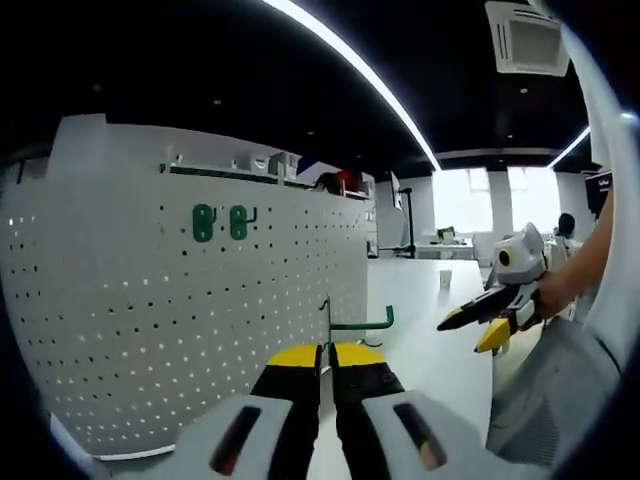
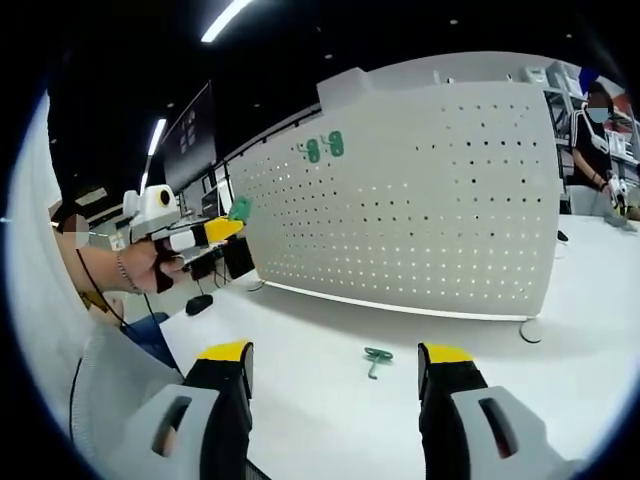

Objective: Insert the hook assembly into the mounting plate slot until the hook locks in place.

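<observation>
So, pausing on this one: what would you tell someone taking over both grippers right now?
Left gripper: shut on a green hook, held up in front of the white pegboard.
Right gripper: open, holding nothing, over the white table.
Two green mounting plates sit high on the pegboard; a second green hook lies on the table.
Done: one hook picked up.
Left: insert it into a plate slot until it locks.

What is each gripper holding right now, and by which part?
The left gripper is shut on the green hook, pinching its upright back end; the hooked arm juts forward. The right gripper is open, holding nothing.
</observation>
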`<state>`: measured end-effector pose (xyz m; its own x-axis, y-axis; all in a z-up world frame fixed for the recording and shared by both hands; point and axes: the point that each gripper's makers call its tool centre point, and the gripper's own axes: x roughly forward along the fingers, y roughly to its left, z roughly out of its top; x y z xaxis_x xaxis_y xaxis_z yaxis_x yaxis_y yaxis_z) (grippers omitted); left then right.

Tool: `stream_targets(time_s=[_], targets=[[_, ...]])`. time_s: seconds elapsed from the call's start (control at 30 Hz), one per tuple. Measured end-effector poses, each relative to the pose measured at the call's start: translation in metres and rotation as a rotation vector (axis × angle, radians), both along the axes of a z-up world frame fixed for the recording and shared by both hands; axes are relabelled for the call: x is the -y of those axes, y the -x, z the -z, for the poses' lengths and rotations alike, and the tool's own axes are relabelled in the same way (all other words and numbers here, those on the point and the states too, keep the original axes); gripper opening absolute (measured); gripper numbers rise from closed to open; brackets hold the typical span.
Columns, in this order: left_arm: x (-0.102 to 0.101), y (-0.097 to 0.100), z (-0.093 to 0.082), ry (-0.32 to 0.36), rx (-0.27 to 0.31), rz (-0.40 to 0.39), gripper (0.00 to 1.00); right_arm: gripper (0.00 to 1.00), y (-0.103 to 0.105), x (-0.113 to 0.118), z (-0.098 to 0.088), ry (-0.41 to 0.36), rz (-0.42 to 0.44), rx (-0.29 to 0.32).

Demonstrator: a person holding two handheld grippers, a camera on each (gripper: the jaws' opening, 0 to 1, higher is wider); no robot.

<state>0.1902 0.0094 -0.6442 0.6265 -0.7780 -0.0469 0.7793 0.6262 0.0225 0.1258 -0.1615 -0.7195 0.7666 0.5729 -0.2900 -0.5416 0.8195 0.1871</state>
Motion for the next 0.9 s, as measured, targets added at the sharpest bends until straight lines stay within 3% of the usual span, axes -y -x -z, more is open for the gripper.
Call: stream_targets(time_s=[0.4, 0.9], targets=[[-0.005, 0.013, -0.025, 0.071, 0.039, -0.025, 0.03, 0.64, 0.003, -0.003, -0.001, -0.002, -0.004, 0.002], [-0.008, 0.019, -0.029, 0.084, 0.05, -0.044, 0.03, 0.64, 0.004, -0.006, -0.001, -0.001, -0.015, 0.003]])
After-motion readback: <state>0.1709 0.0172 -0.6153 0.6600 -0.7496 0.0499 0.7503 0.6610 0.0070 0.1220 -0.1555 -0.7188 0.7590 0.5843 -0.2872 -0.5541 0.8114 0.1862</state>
